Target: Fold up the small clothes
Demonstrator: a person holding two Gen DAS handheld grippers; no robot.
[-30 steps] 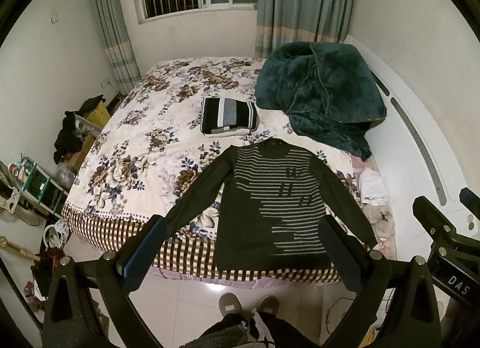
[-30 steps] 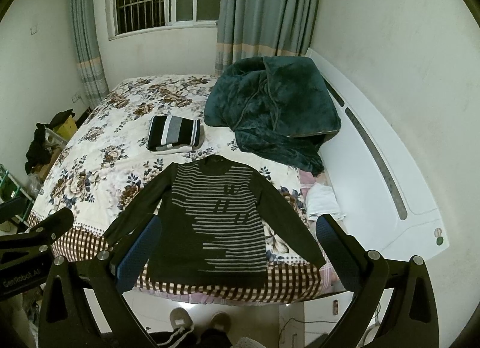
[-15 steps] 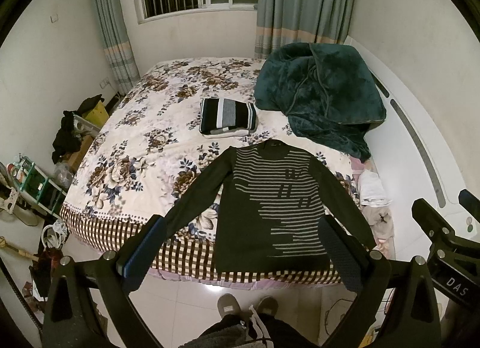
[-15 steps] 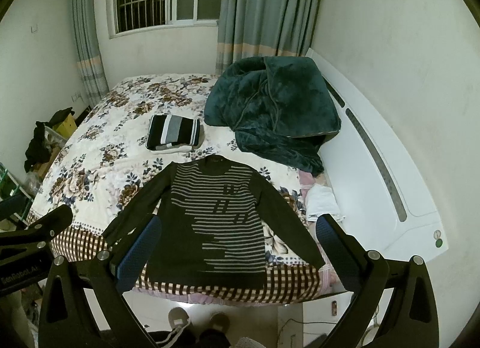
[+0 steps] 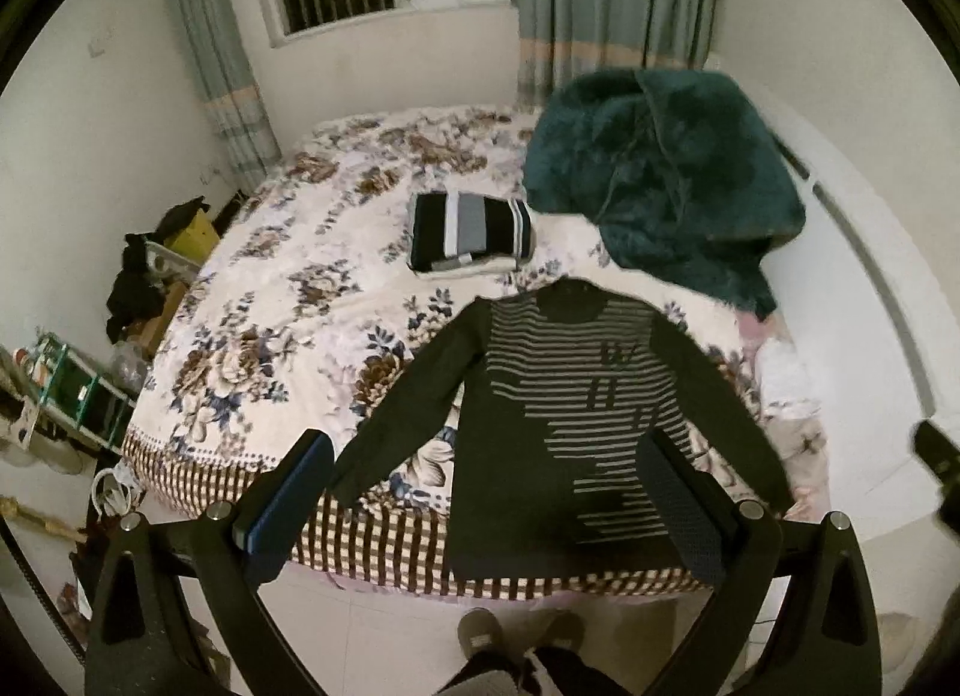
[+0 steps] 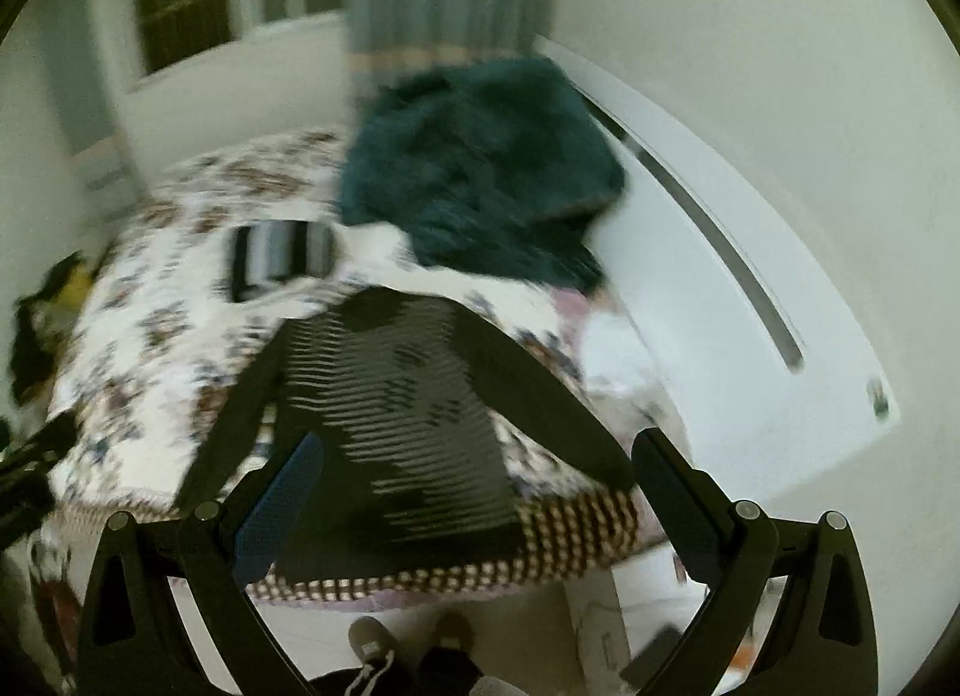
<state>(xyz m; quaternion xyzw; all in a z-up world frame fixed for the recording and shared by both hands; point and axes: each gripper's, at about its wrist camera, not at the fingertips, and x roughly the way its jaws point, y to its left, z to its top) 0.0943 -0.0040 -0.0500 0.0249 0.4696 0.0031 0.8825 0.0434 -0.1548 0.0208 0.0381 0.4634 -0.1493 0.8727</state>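
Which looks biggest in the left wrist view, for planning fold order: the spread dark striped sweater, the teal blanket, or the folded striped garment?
As they look, not true size:
1. Dark striped sweater, sleeves spread; it also lies nearest the camera.
2. Teal blanket, farther back and bunched, so its rank against the sweater is unsure.
3. Folded striped garment, clearly smallest.

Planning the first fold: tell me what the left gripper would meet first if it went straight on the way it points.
Probably the dark striped sweater spread flat at the near edge of the bed. The left gripper is open, empty and apart from it, aimed about mid-body. Depth is unclear in this fisheye view.
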